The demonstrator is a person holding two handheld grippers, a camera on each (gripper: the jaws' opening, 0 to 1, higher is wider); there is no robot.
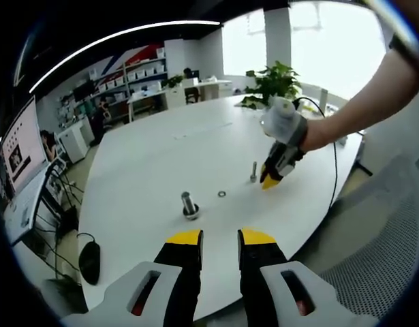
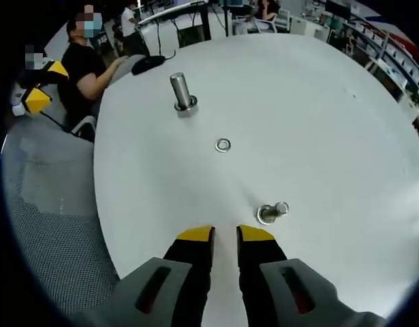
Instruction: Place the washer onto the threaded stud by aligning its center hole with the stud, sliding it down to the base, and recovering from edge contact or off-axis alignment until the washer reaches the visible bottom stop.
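Washer (image 2: 223, 144) flat on white table (image 2: 332, 122), between 2 studs (image 2: 182, 92).

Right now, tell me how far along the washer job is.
Nothing is done yet: the washer lies flat on the white table, apart from both studs. The right gripper sits beside the small stud, holding nothing; the left gripper hangs back. Left: pick up the washer, thread it on and slide it down.
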